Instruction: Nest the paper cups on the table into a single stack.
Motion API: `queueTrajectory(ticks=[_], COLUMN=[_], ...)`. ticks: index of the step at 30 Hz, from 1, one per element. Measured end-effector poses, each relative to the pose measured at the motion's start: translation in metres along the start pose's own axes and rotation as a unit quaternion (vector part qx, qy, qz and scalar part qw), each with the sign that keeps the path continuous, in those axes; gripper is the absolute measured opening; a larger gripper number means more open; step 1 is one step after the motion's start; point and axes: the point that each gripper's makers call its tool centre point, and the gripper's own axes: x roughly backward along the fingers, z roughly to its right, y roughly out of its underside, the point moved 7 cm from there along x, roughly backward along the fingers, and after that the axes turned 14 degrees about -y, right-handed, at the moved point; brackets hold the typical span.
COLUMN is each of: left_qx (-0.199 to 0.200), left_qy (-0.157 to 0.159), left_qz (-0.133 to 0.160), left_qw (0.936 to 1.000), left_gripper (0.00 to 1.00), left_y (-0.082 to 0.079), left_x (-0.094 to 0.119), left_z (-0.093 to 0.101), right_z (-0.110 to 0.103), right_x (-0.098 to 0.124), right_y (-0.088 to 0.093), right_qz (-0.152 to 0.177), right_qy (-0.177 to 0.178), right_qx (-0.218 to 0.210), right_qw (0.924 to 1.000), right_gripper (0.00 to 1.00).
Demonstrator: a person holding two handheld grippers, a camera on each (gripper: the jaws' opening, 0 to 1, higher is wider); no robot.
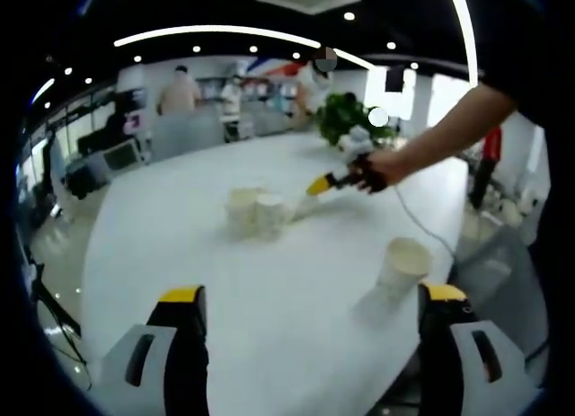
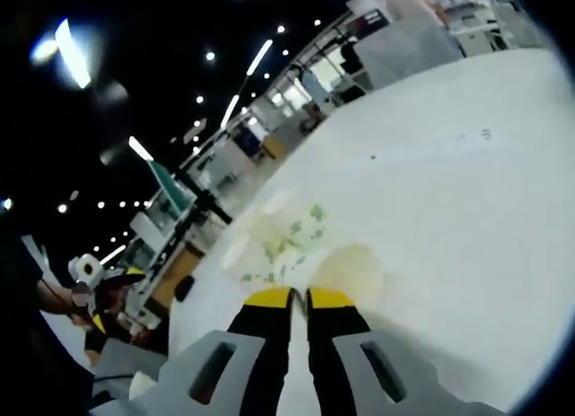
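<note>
Two paper cups [image 1: 255,211] stand side by side in the middle of the white table [image 1: 180,254]. A third cup [image 1: 402,265] stands nearer, to the right, just ahead of my left gripper [image 1: 312,295], whose jaws are wide open with nothing between them. A hand holds my right gripper [image 1: 316,186] right of the pair, with a tilted white cup [image 1: 300,208] at its yellow tip. In the right gripper view my right gripper [image 2: 299,295] has its jaws almost together on the wall of a pale cup [image 2: 355,268]. A green-patterned cup [image 2: 287,236] lies blurred just beyond it.
A green plant [image 1: 346,115] stands at the table's far end. A thin cable [image 1: 422,223] runs along the right side of the table. People stand by desks at the back of the room. The table edge curves close on the left and the right.
</note>
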Motion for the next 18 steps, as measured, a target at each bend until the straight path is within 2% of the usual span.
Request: queueTrajectory(ticks=[4, 7, 18], left_qx=[0.003, 0.003, 0.006], left_qy=[0.002, 0.007, 0.005], left_qz=[0.001, -0.002, 0.009], left_qw=[1.0, 1.0, 0.9999], left_gripper=[0.98, 0.97, 0.97], left_y=[0.002, 0.005, 0.003], left_x=[0.001, 0.001, 0.001], left_z=[0.002, 0.005, 0.005], right_z=[-0.004, -0.003, -0.014], right_x=[0.002, 0.005, 0.008], right_y=[-0.003, -0.005, -0.003], right_qz=[0.006, -0.003, -0.017], right_qy=[-0.006, 0.003, 0.008], right_qx=[0.019, 0.034, 0.049], right_qw=[0.9998, 0.9994, 0.9986], right_gripper=[0.0, 0.0, 0.0])
